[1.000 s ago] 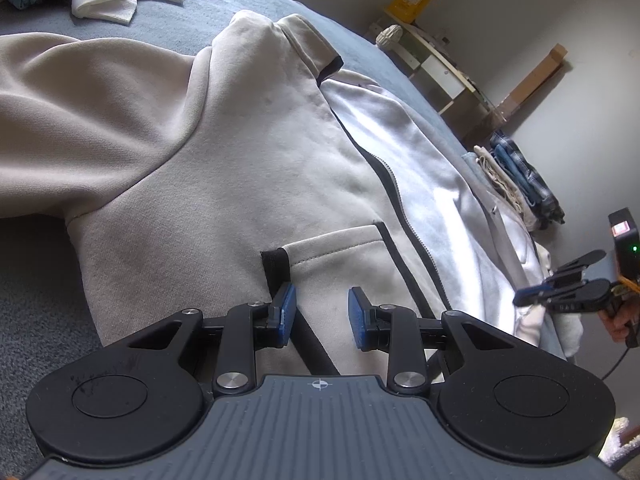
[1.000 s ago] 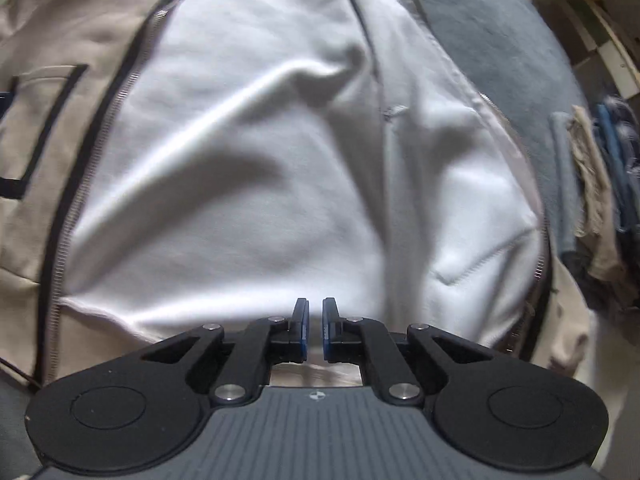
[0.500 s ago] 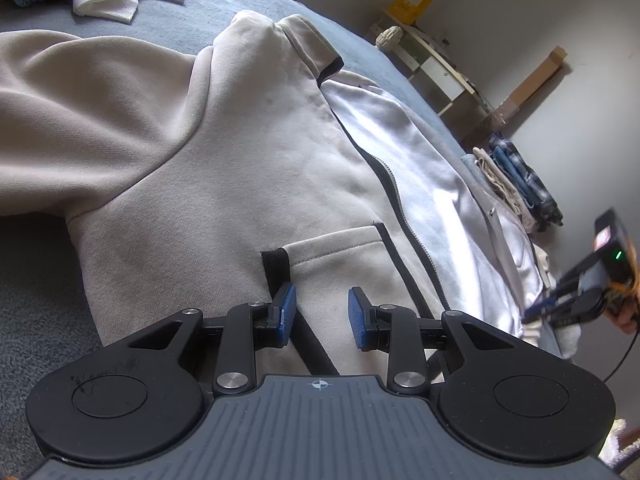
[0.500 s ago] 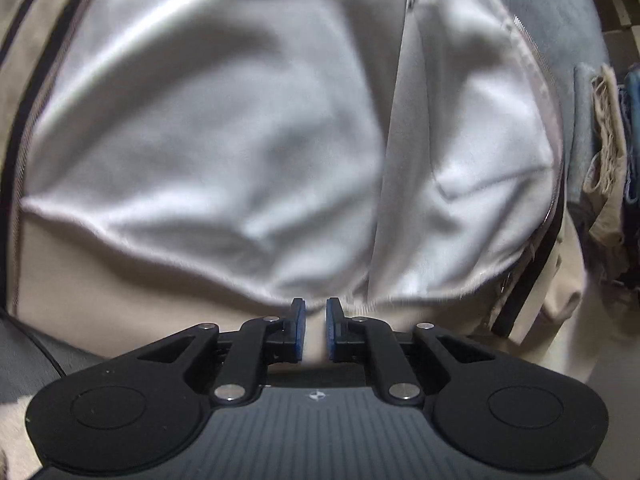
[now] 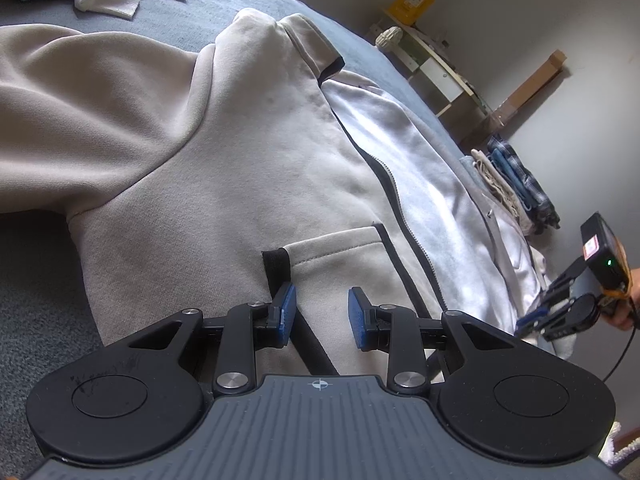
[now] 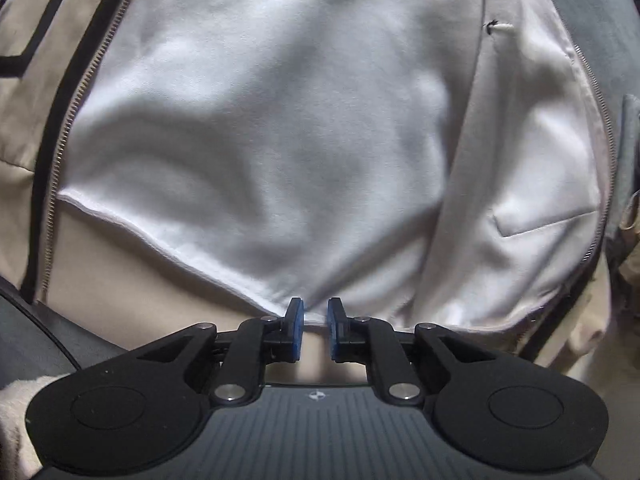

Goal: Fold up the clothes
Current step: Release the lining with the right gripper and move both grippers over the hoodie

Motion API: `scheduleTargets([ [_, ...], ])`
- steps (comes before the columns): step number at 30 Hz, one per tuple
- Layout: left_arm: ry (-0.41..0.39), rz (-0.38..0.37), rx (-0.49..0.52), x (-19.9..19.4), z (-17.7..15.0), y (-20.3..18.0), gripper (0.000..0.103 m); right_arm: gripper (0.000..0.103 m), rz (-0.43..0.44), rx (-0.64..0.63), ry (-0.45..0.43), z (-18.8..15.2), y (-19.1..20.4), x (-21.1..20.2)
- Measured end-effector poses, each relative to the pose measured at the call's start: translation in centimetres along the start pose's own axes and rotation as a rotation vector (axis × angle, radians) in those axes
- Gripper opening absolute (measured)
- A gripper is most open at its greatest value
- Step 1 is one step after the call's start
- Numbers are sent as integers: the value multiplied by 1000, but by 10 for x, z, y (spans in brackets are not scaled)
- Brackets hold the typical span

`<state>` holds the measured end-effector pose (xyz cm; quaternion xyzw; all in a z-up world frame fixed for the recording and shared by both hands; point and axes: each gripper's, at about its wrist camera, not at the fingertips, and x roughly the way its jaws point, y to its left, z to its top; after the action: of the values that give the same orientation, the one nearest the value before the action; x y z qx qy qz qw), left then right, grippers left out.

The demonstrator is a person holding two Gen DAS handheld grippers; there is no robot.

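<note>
Blue-grey bedding (image 5: 248, 8) carries my beige zip jacket (image 5: 224, 168), spread open with its white lining (image 6: 280, 120) up; my left gripper (image 5: 322, 316) hovers released over the pocket (image 5: 340, 256) at six o'clock — my right gripper (image 6: 315, 330) sits nearly closed at the lining hem, grip uncertain; folded clothes (image 5: 516, 184) lie at three o'clock.

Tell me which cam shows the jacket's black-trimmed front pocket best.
Left wrist: the beige zip-up fleece jacket shows its black-trimmed front pocket whole, just beyond the open left tongs. Right wrist catches only a corner of its trim at frame edge.
</note>
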<state>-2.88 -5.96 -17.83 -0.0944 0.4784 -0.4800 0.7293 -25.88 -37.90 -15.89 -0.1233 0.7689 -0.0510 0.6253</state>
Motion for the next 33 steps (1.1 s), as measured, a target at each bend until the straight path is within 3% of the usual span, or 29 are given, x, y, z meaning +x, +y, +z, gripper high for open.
scheduleTargets([
  [2,-1,1,0,0,0,0,29,13,21,55,-86,5,-4,-17],
  [5,-2,3,-1,0,0,0,29,19,149,145,-256,11,-2,-37],
  [8,-1,6,-5,0,0,-1,29,34,207,182,-244,6,9,-20],
  [17,10,28,-5,0,1,-5,29,35,338,377,-596,-12,0,-81],
  [20,9,48,-6,0,1,-8,30,35,496,384,-709,30,-10,-74],
  [25,8,59,-11,0,2,-10,30,35,552,392,-704,75,20,-27],
  [27,4,56,-22,-2,1,-8,30,29,564,396,-694,91,33,-7],
  [33,-67,85,-52,-23,1,-8,34,29,623,453,-827,66,38,11],
])
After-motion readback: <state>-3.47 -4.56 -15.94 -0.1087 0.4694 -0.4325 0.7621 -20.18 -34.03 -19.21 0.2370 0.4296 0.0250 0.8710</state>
